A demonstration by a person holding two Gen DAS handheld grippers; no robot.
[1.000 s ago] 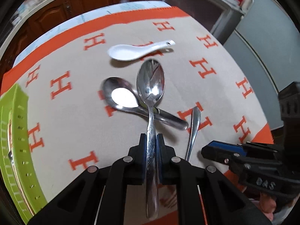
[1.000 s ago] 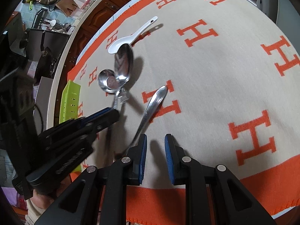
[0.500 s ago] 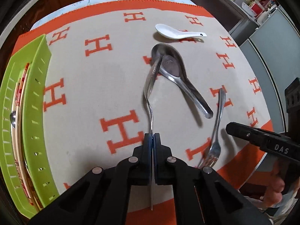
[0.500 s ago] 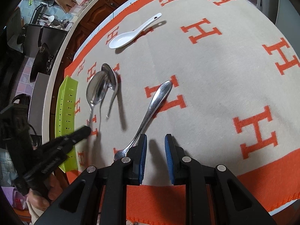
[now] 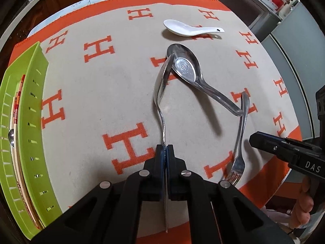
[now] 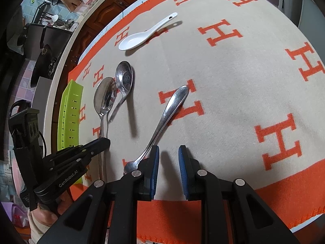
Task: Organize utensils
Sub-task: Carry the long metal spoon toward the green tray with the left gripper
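While the table waits to be tidied, the green tray [image 5: 30, 122] sits at the far left edge of the cloth [image 5: 91, 101]. It already holds some long sticks and a small metal thing, though they are too squashed at the edge to name for sure.

Next comes the left gripper [image 5: 165, 152]. Its two black fingers are squeezed tight on the thin handle of a shiny spoon [image 5: 160, 89]. This spoon is up in the air, tipped on its side, and its bowl points away over the cloth. It is well apart from the tray.

Just past it, a fat metal soup spoon [image 5: 186, 69] lies flat on the cloth. Beyond that lies a white spoon [image 5: 182, 28].

Further right, a fork [image 5: 241, 126] lies with its prongs near the orange border. Its handle tip touches or crosses the soup spoon's handle; I cannot tell which.

Last is the right gripper [image 6: 167, 162]. Its blue pads are apart and grasp nothing. It hangs low, just beside the fork.

The grip on the thin handle is small, so I think the spoon could swing or slip out on the way to the tray. If the right gripper grabs the fork fast, it may knock the soup spoon.
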